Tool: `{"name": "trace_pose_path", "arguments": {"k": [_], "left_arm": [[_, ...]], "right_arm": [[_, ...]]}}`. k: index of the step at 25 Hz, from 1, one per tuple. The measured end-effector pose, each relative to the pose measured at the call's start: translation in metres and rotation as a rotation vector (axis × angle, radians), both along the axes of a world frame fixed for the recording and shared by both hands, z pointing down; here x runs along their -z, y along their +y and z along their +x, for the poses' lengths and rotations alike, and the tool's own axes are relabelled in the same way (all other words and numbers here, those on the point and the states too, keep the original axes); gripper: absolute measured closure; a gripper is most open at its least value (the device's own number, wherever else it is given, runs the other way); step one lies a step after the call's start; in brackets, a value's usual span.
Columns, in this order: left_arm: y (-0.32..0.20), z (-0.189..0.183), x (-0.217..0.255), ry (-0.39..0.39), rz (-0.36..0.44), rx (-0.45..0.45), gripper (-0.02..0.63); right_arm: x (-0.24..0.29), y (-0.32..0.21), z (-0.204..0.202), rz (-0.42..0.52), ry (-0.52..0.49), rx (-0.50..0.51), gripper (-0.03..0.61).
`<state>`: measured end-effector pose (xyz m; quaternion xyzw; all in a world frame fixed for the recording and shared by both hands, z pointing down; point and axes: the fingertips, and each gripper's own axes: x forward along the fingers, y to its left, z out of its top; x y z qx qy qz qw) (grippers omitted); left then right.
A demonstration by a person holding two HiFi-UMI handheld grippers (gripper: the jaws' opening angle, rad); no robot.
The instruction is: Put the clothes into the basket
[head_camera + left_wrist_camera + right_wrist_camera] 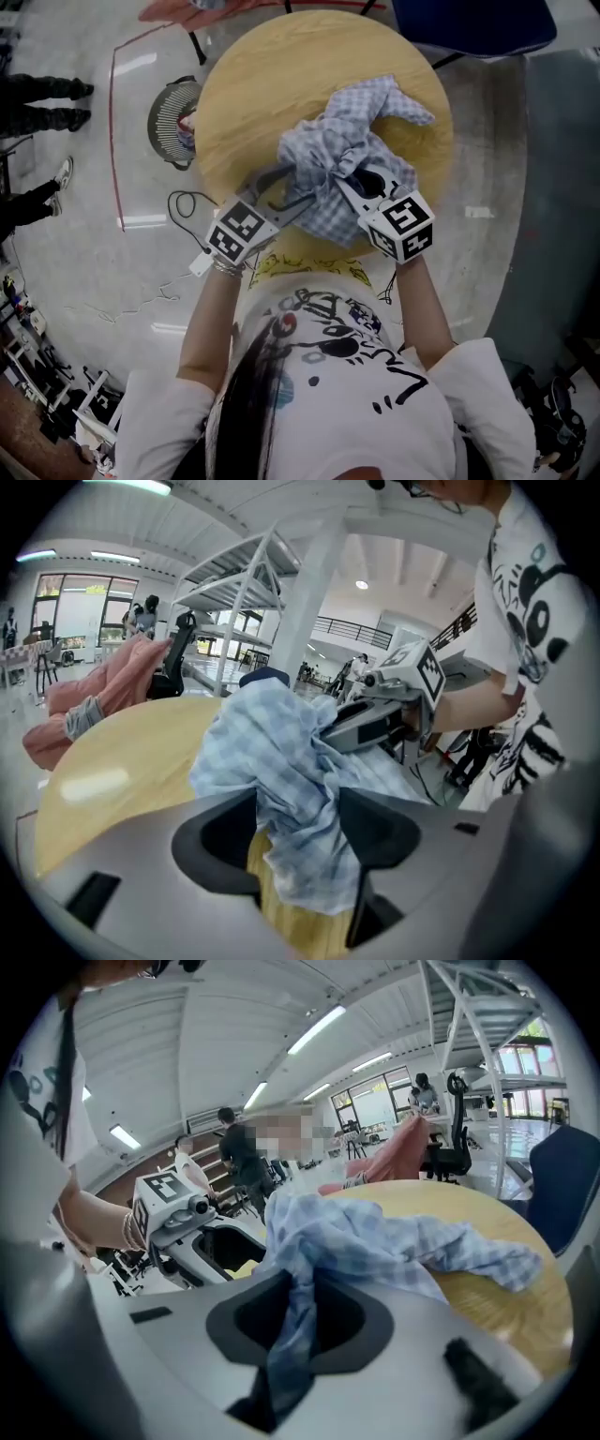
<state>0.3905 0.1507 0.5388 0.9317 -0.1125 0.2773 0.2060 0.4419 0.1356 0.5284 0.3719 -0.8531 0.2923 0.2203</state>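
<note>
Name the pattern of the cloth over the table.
The cloth is pale blue-and-white check, clearest in the left gripper view.

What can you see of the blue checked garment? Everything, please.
The checked garment is a thin, light blue-and-white woven fabric, crumpled into a heap on the near half of the round wooden table, with one sleeve-like end trailing towards the far right edge. Both grippers hold its near side: the left gripper has a thick fold filling its jaws, the right gripper pinches a narrow twisted strand.
</note>
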Motion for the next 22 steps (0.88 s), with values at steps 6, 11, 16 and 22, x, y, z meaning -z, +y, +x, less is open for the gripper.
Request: {"name": "trace_pose_path", "arguments": {"k": [6,11,16,22], "left_arm": [[-0.002,-0.015,0.042,0.088,0.066,0.091,0.347],[0.002,-0.029,0.071,0.125,0.132,0.164,0.347],[0.024,-0.052,0.092,0.121,0.186,0.234,0.347],[0.047,-0.093,0.100,0.158,0.196,0.367,0.348]], "right_arm": [[0.035,0.009,0.002,0.090,0.002,-0.003,0.505],[0.064,0.014,0.003,0.177,-0.042,0.003,0.506],[0.094,0.025,-0.004,0.258,-0.063,0.035,0.506],[0.102,0.039,-0.034,0.314,-0.087,0.108,0.506]]}}
